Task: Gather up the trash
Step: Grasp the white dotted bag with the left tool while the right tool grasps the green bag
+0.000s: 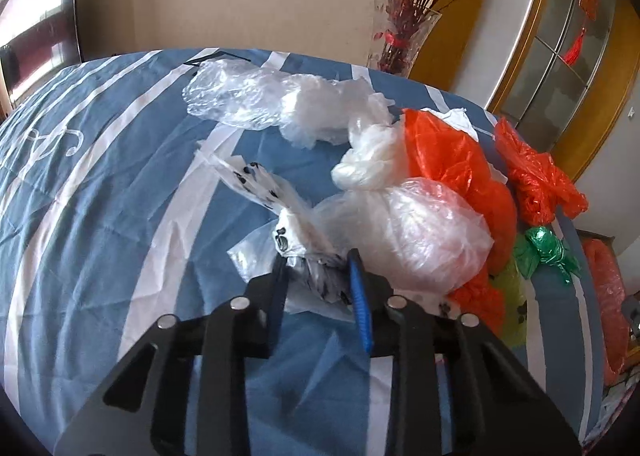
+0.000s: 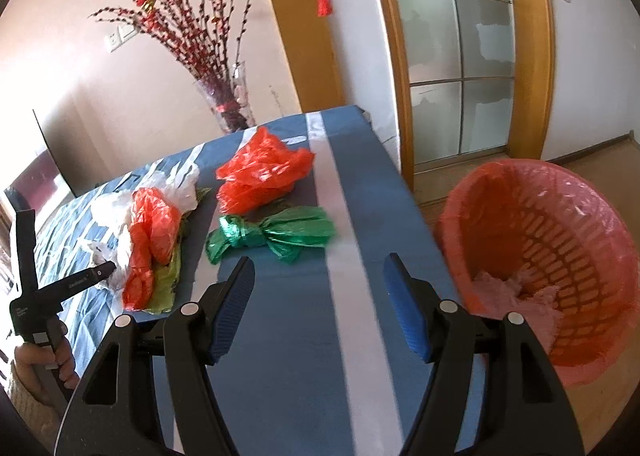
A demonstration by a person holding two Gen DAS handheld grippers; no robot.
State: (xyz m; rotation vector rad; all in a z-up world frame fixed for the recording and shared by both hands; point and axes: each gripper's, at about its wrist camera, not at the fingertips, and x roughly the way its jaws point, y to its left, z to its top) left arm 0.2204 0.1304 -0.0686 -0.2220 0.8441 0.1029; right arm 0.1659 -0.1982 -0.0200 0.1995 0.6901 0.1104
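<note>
My left gripper (image 1: 318, 261) is shut on a crumpled white plastic bag with black paw prints (image 1: 296, 240), pinched low on the blue striped tablecloth (image 1: 100, 196). Right beside it lies a knotted clear bag (image 1: 404, 232), with orange bags (image 1: 452, 160) behind. My right gripper (image 2: 320, 266) hangs open and empty over the cloth, just in front of a knotted green bag (image 2: 276, 236) and a red bag (image 2: 264, 176). The red basket (image 2: 540, 256) with a pink liner stands off the table's right edge. In the right wrist view the left gripper (image 2: 100, 270) reaches into the bag pile.
More clear bags (image 1: 260, 96) lie at the table's far side. A glass vase (image 2: 232, 104) with red branches stands at the back edge. A glazed door (image 2: 460, 56) is behind the basket. A hand (image 2: 40, 360) grips the left tool's handle.
</note>
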